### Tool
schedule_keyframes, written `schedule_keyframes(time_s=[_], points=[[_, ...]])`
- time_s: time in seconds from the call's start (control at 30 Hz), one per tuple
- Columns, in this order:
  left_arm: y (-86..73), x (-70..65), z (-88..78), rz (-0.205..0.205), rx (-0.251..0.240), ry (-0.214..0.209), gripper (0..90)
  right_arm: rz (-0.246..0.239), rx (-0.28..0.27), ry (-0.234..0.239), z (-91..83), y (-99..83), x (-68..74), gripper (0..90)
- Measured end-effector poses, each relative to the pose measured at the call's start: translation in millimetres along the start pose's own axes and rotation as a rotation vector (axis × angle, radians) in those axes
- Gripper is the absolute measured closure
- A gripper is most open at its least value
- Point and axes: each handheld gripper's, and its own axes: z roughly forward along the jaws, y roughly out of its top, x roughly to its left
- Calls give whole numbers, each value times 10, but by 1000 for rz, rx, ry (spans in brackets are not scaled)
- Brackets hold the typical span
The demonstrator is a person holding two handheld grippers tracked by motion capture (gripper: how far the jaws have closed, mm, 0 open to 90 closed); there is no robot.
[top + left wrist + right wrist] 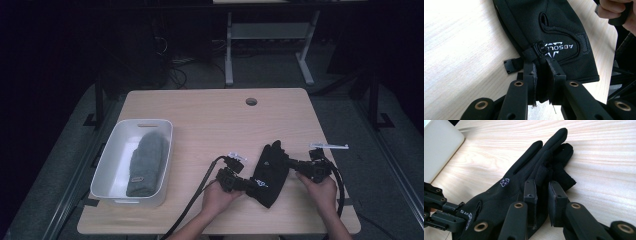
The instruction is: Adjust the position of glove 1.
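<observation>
A black glove [270, 173] lies near the desk's [210, 110] front right corner, with the left gripper [246, 184] clamped on its cuff edge and the right gripper [291, 163] clamped on its thumb-side edge. A white bin [112, 155] holding a grey hat [147, 164] sits by the left edge. The desk's middle and back stay bare.

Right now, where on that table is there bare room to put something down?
The far half of the table, between the round hole and the white bin, lies bare. So does the strip between bin and left gripper. It is crowded near the front right, where both grippers clamp the black glove, right gripper beside it.
</observation>
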Motion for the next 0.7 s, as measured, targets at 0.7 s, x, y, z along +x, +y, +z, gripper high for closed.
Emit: schedule_keyframes(time_s=[0.7], points=[[-3,8,-272,20,-23,10,798,3,-9,51,26,128,158,790]])
